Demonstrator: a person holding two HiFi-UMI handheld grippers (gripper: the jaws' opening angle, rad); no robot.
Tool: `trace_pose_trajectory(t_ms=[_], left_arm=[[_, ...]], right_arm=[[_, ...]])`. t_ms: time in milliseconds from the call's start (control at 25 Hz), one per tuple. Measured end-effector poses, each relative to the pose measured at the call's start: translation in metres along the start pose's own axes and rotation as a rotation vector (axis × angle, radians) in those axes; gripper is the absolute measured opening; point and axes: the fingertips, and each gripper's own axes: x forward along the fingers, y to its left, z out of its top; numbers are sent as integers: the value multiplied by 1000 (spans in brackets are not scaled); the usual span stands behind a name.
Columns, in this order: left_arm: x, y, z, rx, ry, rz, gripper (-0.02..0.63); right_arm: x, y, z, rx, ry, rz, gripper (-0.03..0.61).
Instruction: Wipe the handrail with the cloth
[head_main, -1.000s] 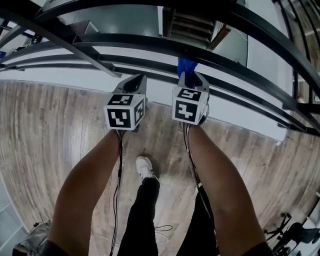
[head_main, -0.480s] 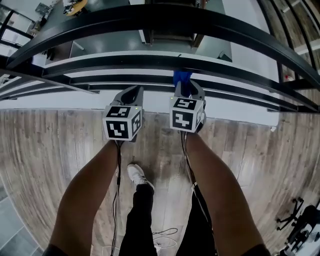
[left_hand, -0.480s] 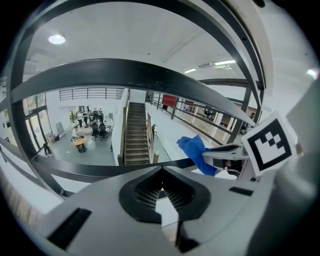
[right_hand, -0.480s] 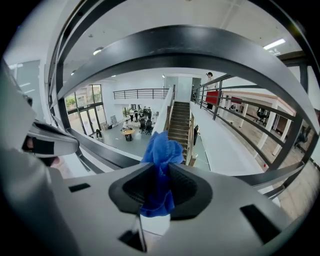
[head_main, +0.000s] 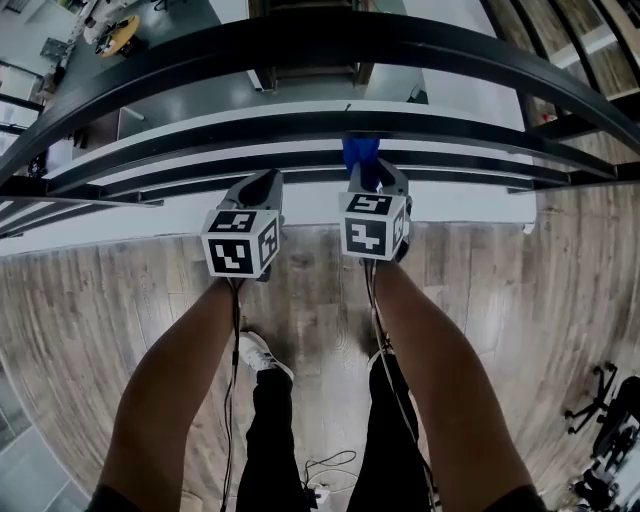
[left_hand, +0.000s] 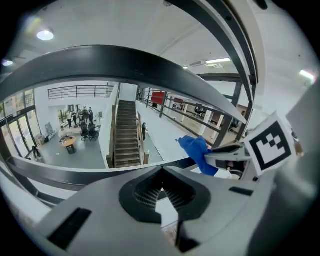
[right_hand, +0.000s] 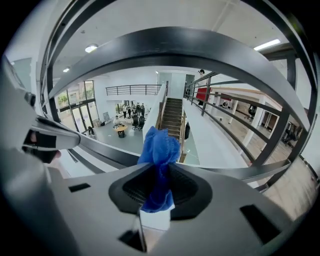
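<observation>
One cloth (right_hand: 159, 150) stays clamped in the right gripper (head_main: 373, 175), under the handrail (head_main: 320, 45).

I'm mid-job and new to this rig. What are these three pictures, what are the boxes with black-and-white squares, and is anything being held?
There is no robot arm here: a person holds a hand tool with tongs in each hand. The marker cubes are part of those tools. The head view looks down from the person's head onto a wooden floor and a black handrail. The other two views come from a camera on each tool, looking along its tongs. The right gripper is shut on a blue cloth, held up beside the lower bars of the railing; I cannot tell whether it touches them. The left gripper is shut and empty.
</observation>
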Motion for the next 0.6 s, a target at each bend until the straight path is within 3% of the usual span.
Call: trace_pose_trajectory(t_ms=[280,600], left_arm=[[47,-81,20,28,-8,-40,5],[109,-192,44,20,-21,-89,5]], right_arm=[[-6,-92,-19,-7,33,-17,91],[-16,-229,-49,52,60,-69,91]])
